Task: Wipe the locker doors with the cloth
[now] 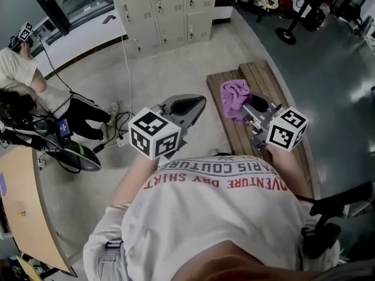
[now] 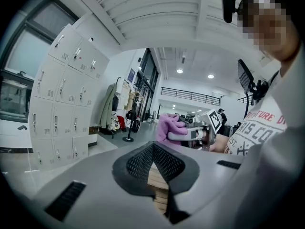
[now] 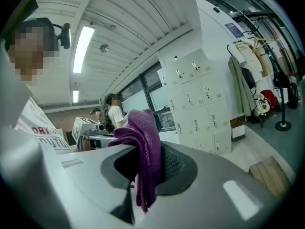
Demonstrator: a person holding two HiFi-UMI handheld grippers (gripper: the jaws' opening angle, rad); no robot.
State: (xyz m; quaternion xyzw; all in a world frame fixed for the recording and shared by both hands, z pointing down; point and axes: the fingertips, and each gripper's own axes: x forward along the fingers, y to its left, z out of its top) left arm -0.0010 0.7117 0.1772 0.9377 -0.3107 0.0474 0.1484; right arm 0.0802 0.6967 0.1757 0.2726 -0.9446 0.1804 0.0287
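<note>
A bank of beige lockers (image 1: 164,10) stands at the far side of the floor, well away from both grippers; it also shows as lockers (image 2: 62,104) in the left gripper view and lockers (image 3: 200,109) in the right gripper view. My right gripper (image 1: 249,107) is shut on a purple cloth (image 1: 234,95), held above a wooden bench (image 1: 266,84). The cloth (image 3: 143,132) hangs bunched out of the right gripper (image 3: 147,151). My left gripper (image 1: 187,105) is held beside it at the same height, shut with nothing in it (image 2: 153,147). From there I see the cloth (image 2: 169,128) in the right gripper (image 2: 190,133).
A seated person (image 1: 23,81) with another marker cube is at the left, next to a curved wooden desk (image 1: 23,215). Cables (image 1: 117,127) trail over the pale floor. A round stand base (image 1: 286,35) and hanging coats (image 2: 112,104) lie right of the lockers.
</note>
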